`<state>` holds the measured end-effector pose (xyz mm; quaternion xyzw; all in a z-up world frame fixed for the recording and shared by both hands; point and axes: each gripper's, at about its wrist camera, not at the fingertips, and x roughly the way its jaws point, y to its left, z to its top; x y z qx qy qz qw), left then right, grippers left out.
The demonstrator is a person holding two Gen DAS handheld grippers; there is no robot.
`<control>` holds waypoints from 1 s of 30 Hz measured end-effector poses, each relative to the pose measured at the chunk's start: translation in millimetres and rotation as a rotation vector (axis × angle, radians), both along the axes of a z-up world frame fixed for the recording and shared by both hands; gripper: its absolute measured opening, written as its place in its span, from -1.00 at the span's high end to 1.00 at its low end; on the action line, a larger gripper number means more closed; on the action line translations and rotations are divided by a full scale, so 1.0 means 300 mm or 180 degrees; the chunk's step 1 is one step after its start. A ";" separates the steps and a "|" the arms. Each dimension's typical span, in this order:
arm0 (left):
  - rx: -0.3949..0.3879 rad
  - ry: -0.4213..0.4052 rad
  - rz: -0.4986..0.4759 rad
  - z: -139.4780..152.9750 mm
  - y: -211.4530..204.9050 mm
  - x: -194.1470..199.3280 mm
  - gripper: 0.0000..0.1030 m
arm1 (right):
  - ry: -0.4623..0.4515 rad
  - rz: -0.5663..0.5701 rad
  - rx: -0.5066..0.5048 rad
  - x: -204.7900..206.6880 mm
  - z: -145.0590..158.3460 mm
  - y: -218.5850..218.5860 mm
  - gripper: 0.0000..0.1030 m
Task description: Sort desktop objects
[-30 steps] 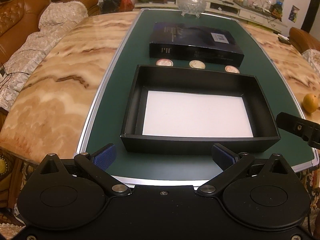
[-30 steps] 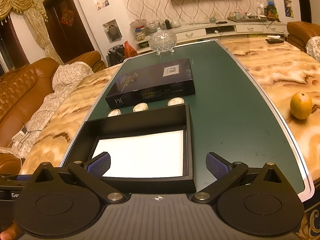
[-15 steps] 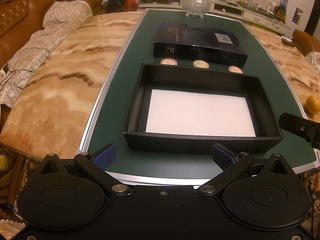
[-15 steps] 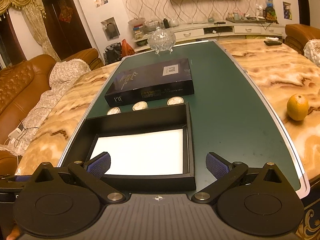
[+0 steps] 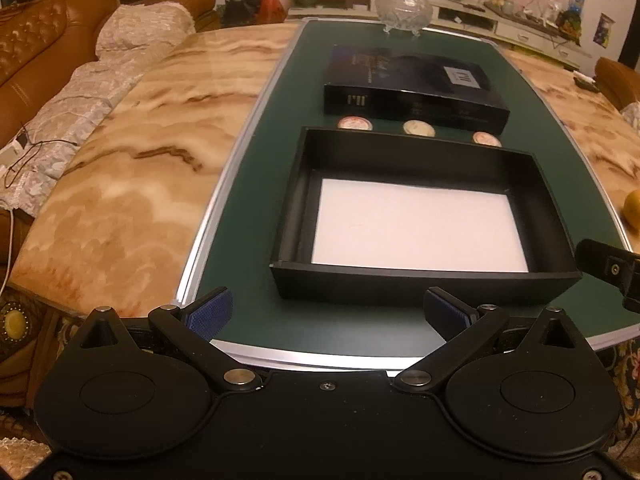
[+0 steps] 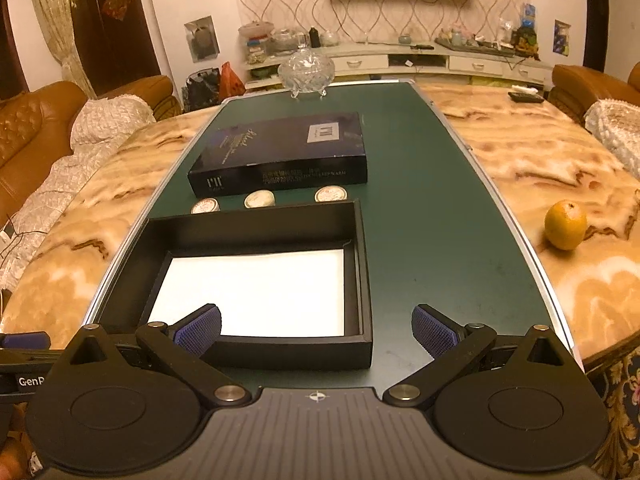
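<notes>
An open black box with a white liner lies on the green mat, also seen in the right wrist view. Behind it sit three round silver tins in a row, and behind those a dark closed box. My left gripper is open, low at the table's near edge, empty. My right gripper is open too, over the black box's near right corner, holding nothing. Part of the right gripper shows at the left view's right edge.
An orange rests on the marble table to the right of the mat. A glass lidded bowl stands at the mat's far end. A leather sofa with cushions is on the left.
Both grippers have pulled back and risen a little, so the black box and tins appear farther off. Nothing on the table moved; both stay open.
</notes>
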<state>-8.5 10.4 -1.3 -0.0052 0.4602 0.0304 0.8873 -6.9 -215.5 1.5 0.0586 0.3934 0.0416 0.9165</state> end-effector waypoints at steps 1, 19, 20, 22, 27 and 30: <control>0.0010 -0.0005 0.0013 0.001 0.004 -0.001 -1.00 | 0.0014 -0.0001 0.0001 0.000 -0.003 0.002 -1.00; 0.0026 0.0020 0.0079 -0.003 0.027 0.000 -1.00 | 0.0139 0.0118 -0.0174 0.000 -0.009 0.080 -1.00; 0.0021 0.0022 0.0083 -0.003 0.029 -0.001 -1.00 | 0.0136 0.0121 -0.0191 -0.002 -0.008 0.084 -1.00; 0.0016 0.0020 0.0081 -0.002 0.032 -0.003 -1.00 | 0.0146 0.0123 -0.0238 -0.001 -0.008 0.092 -1.00; 0.0005 0.0012 0.0078 -0.001 0.040 -0.010 -1.00 | 0.0161 0.0138 -0.0280 0.001 -0.009 0.104 -1.00; -0.0020 0.0012 0.0085 0.000 0.047 -0.011 -1.00 | 0.0161 0.0133 -0.0282 0.003 -0.008 0.105 -1.00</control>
